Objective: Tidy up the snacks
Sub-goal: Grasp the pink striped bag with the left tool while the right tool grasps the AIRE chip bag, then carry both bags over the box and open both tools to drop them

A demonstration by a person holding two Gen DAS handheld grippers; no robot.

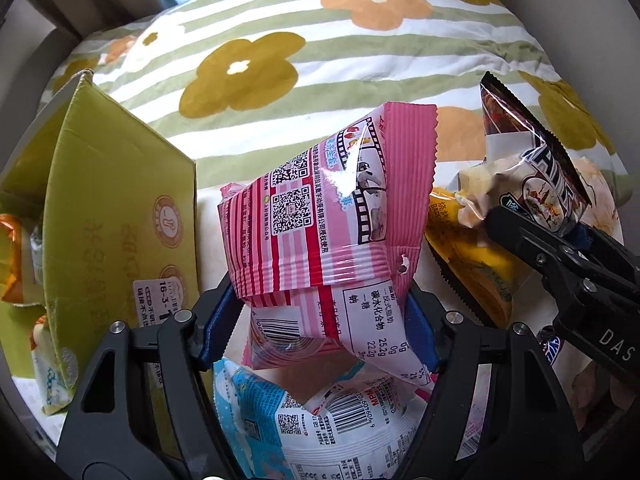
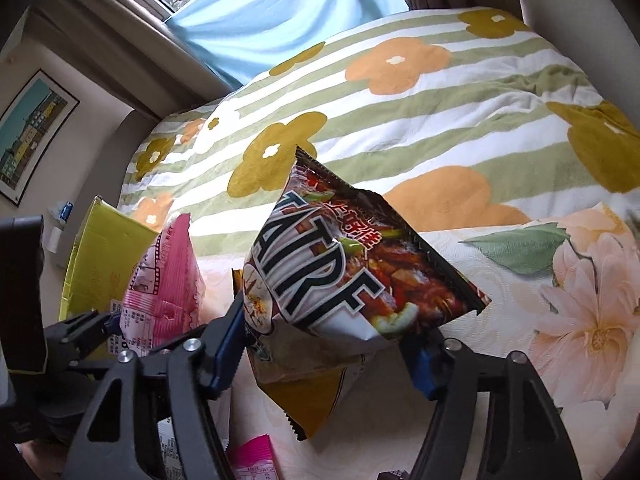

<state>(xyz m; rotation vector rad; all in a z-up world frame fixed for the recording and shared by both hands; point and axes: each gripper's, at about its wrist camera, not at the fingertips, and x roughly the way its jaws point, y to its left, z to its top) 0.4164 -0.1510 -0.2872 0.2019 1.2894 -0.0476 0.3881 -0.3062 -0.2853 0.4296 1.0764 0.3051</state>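
Observation:
My left gripper (image 1: 320, 320) is shut on a pink snack bag (image 1: 320, 208) and holds it up above the bed; the bag also shows in the right wrist view (image 2: 164, 288). My right gripper (image 2: 324, 344) is shut on a dark snack bag with large white letters (image 2: 340, 276), lifted off the sheet; it also shows in the left wrist view (image 1: 532, 168), to the right of the pink bag. A green cardboard box (image 1: 116, 216) stands open at the left, with several snack packs in it.
A blue and white pack (image 1: 320, 420) lies under the left gripper. A yellow pack (image 1: 472, 268) lies on the floral sheet (image 2: 560, 320) below the dark bag. A striped flower quilt (image 1: 360, 60) is bunched up behind. A small pink pack (image 2: 252, 460) lies near the front.

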